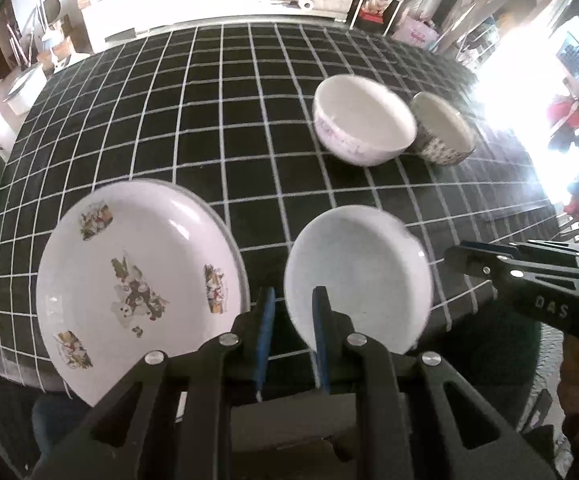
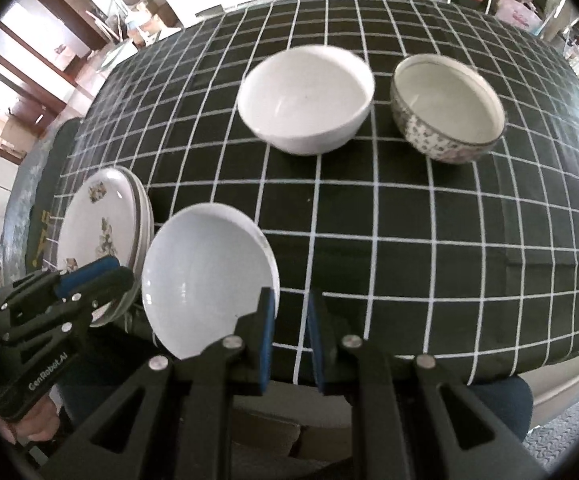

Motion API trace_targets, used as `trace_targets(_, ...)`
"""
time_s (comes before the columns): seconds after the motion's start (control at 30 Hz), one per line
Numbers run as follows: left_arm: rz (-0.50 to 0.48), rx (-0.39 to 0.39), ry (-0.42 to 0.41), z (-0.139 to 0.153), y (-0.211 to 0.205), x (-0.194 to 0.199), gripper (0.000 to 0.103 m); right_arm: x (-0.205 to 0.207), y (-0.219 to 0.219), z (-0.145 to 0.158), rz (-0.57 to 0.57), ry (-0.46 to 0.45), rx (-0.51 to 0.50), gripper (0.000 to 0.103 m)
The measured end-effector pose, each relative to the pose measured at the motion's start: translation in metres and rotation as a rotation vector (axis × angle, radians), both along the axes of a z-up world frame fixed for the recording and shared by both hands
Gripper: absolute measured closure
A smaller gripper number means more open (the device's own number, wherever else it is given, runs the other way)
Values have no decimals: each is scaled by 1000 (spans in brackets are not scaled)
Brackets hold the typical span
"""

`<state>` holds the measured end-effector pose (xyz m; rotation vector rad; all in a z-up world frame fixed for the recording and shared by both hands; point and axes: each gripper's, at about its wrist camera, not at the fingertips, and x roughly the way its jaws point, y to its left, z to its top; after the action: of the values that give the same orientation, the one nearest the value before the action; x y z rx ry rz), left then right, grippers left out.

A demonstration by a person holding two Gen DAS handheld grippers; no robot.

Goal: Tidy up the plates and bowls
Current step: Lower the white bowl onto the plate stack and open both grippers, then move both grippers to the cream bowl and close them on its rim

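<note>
A flower-printed plate tops a small stack at the table's near left edge. A plain white shallow dish sits beside it, also in the right wrist view. Farther back stand a white bowl and a patterned bowl. My left gripper is open, its jaws a narrow gap apart, between the plate and the dish, right pad at the dish's near rim. My right gripper is open and empty, just right of the dish.
A black tablecloth with a white grid covers the table. Shelves, boxes and a white counter stand behind it. Bright window glare fills the right. The table's near edge is close under both grippers.
</note>
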<state>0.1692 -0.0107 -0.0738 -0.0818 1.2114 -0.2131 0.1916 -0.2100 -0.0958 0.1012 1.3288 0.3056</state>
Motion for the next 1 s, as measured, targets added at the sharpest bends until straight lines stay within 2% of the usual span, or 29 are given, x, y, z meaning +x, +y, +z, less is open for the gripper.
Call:
trace_targets(0.27,6,-15,-67,43,-4,13,87,17,-18,35,-41,-75,7,82)
trace_targets(0.5,3,30,-108,68,-14,40,87,40,-26,53,-61,-100,9,82)
trace_targets(0.67,-6,27,-99,69,-23,58,87,58,-27,54,-59,-89,2,82)
trace_targets(1.0,-13,-11,-37,45,-32,105,87,97,-28,35,-55,-25,15,82)
